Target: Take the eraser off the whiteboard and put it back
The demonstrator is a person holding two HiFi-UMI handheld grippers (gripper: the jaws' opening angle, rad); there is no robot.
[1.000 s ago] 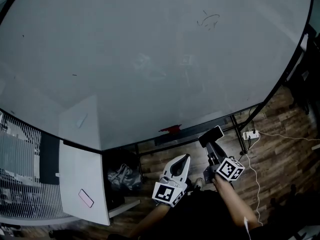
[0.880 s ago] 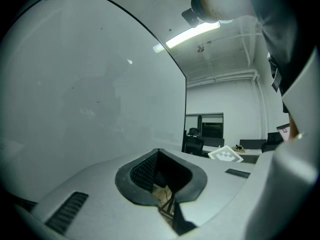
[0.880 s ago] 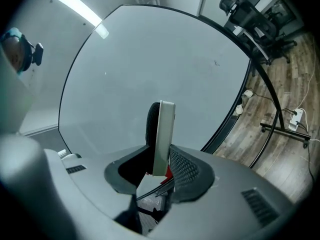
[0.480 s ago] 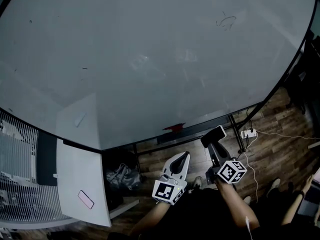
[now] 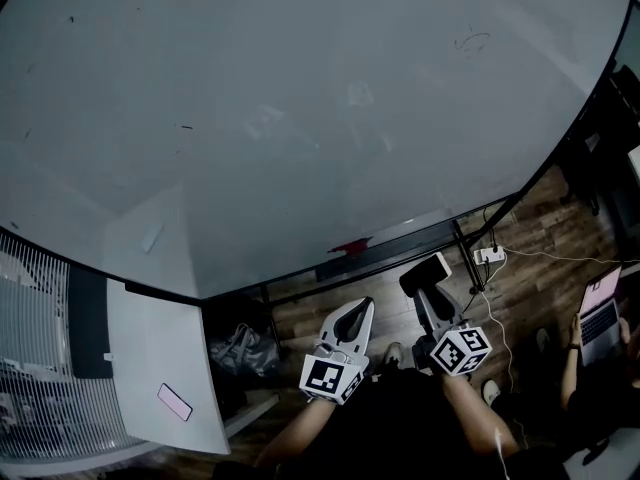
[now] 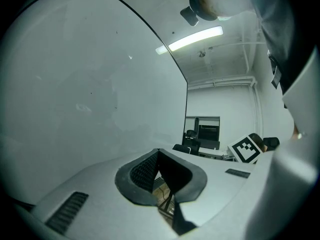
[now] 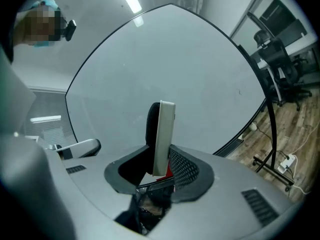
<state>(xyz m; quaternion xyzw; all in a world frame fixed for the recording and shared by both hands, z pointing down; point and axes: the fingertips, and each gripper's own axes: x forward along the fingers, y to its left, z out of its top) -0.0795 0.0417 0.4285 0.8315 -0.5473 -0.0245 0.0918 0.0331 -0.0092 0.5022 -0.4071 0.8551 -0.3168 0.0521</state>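
The left tongs [image 6: 159, 153] are closed on nothing, tips together, idle just beside the right tongs [image 7: 161, 160] in front of the person's body. The right tongs grip the eraser [image 7: 163, 134] by its lower end only. Most of the eraser stands clear of the pads, white back on one side and dark felt on the other, edge-on to the whiteboard [image 5: 300, 118] and well short of it.

That short hold is probably the main risk. If the free end meets the board first, the eraser is likely to pivot between the pads or slip out and drop to the floor [image 5: 540, 268].

Facing is the next risk. As held, neither flat face looks at the board, so the wrist has to turn before contact. If it arrives on an edge or on the wrong face, it may not stay where it is put once the tongs let go. Opening before it sits flat would have the same result.

A low approach could clip the ledge [image 5: 410, 240] under the board, or knock the red thing [image 5: 349, 246] lying on it.

With the two tongs so close, the idle one could bump the eraser as the right one goes forward.

Further off, a power strip [image 5: 489, 255] and its cables lie on the floor by the board's stand and could catch a foot stepping in.
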